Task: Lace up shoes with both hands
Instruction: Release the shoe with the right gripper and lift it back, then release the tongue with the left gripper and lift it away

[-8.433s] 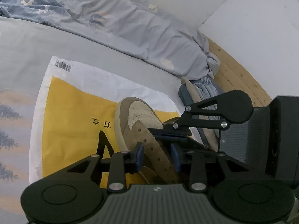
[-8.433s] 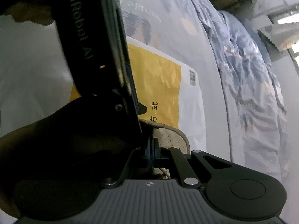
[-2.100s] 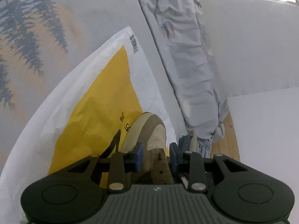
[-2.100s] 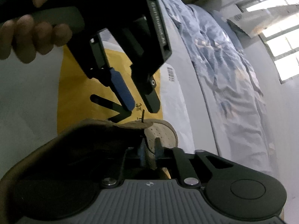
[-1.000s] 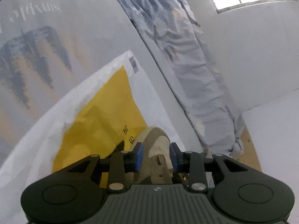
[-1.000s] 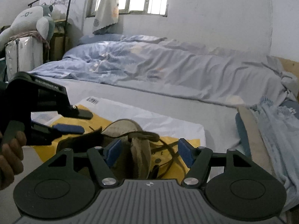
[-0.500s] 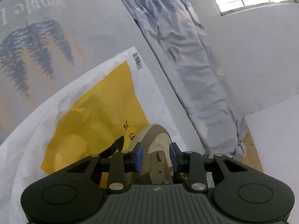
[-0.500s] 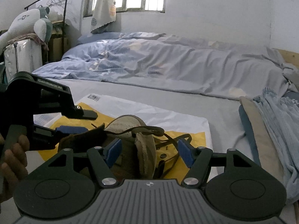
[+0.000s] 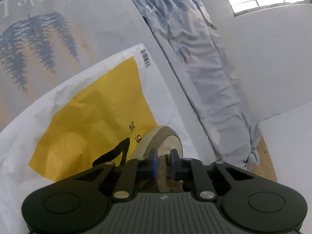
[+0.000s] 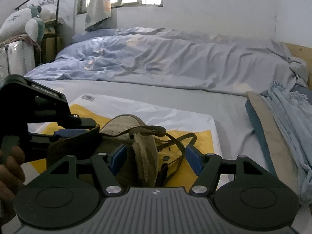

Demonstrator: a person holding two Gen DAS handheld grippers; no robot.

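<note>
Shoe of tan suede with a perforated cream toe (image 10: 124,125) lies on a yellow and white plastic bag (image 9: 93,113) spread over the grey bed sheet (image 10: 175,97). Its brown lace (image 10: 175,138) loops loosely on the right side. The left gripper (image 9: 163,156) is narrowed around a thin strip; whether it really pinches this strip is hard to see. The right gripper (image 10: 156,157) stands wide around the shoe tongue (image 10: 145,156), its body hiding the heel. A hand (image 10: 9,167) is cut off at the edge.

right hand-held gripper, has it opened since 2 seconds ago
Yes. The right hand-held gripper went from nearly shut to wide open, blue pads now astride the tan suede shoe.
</note>
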